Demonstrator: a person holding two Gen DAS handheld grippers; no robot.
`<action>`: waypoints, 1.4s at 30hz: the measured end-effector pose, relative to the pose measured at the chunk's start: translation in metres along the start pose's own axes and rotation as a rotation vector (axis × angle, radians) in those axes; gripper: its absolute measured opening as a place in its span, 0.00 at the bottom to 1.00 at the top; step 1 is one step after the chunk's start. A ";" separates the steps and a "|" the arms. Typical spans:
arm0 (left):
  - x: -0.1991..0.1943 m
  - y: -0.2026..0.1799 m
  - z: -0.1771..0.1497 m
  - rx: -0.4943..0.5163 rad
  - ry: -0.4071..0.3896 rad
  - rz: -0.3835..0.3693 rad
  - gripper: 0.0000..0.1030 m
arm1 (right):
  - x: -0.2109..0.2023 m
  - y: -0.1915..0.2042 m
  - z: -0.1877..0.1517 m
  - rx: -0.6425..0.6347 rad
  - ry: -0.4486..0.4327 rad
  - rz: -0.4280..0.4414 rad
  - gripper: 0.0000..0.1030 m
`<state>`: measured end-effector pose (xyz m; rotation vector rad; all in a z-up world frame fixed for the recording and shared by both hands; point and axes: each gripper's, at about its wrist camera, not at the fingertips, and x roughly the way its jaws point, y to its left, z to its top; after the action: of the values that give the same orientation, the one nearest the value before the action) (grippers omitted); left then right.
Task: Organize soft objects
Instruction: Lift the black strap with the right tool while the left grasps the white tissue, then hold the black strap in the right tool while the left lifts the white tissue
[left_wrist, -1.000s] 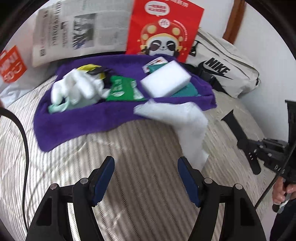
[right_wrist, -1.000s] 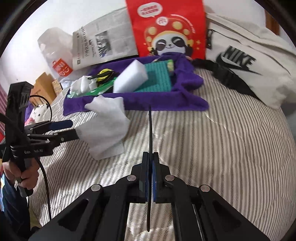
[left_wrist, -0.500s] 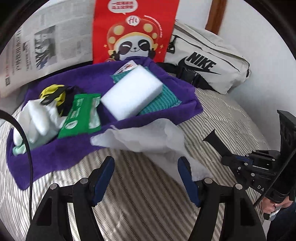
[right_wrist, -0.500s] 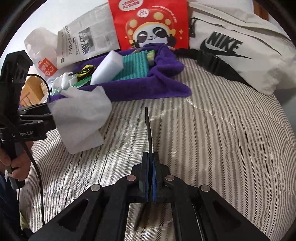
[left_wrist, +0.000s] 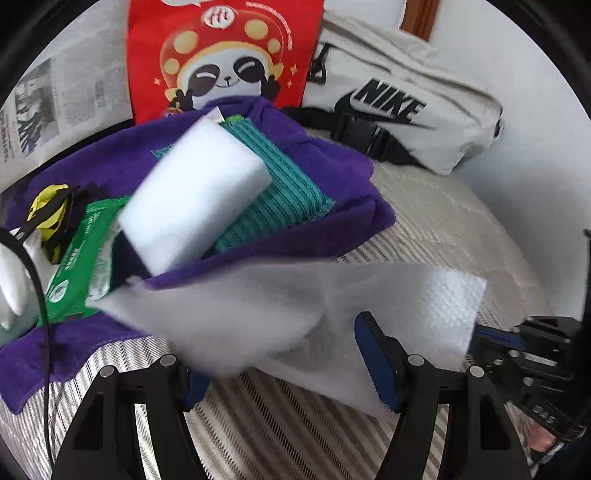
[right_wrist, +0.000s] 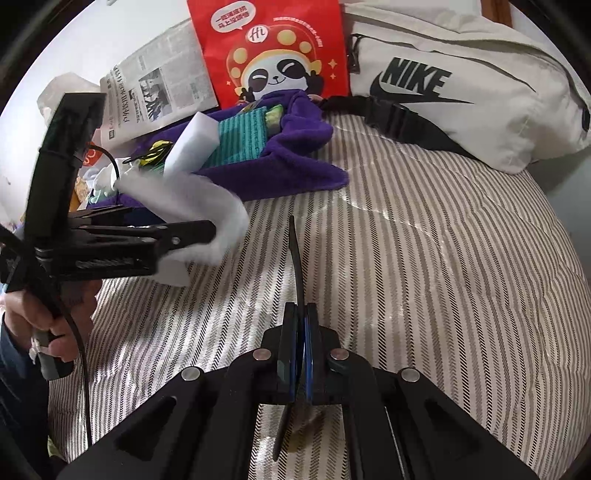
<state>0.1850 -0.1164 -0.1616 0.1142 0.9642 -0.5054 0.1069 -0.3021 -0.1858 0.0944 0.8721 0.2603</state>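
Left gripper (left_wrist: 291, 354) has its blue-padded fingers spread wide apart, with a white fleecy sheet (left_wrist: 280, 314) draped across them and hanging above the striped bed (left_wrist: 443, 229); in the right wrist view the same sheet (right_wrist: 207, 214) appears to sit on top of the left gripper (right_wrist: 192, 232) rather than being pinched, though motion blur makes the contact hard to judge. Right gripper (right_wrist: 300, 332) is pressed together on a thin black strap (right_wrist: 295, 258) that curves up out of its fingers.

Just beyond the sheet lies a rumpled purple towel (left_wrist: 332, 177) spread on the bed. On it rest a white sponge block (left_wrist: 195, 199) tilted over a teal ribbed cloth (left_wrist: 273, 192), a green wipes packet (left_wrist: 81, 258) beside the block, a yellow and black bundle (left_wrist: 48, 210) further left, and a white glove-like item (left_wrist: 14, 284) at the frame edge.

Behind the towel, a red panda bag (left_wrist: 221, 59) stands upright against the wall with a newspaper (left_wrist: 66, 99) to its left and a cream Nike bag (left_wrist: 402, 107) lying to its right. A black cable (left_wrist: 33, 280) crosses the left side of the left wrist view.
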 end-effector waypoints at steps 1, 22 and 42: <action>0.004 -0.002 0.000 0.011 0.003 0.019 0.67 | -0.001 -0.001 0.000 0.002 0.000 -0.001 0.04; -0.045 0.015 -0.031 -0.003 -0.021 0.044 0.07 | -0.002 0.021 0.006 -0.041 -0.017 0.027 0.04; -0.075 0.043 -0.096 0.053 0.006 0.242 0.19 | 0.020 0.054 0.012 -0.112 0.011 0.031 0.08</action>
<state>0.0979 -0.0213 -0.1618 0.2768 0.9281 -0.3074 0.1180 -0.2442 -0.1830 0.0020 0.8654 0.3383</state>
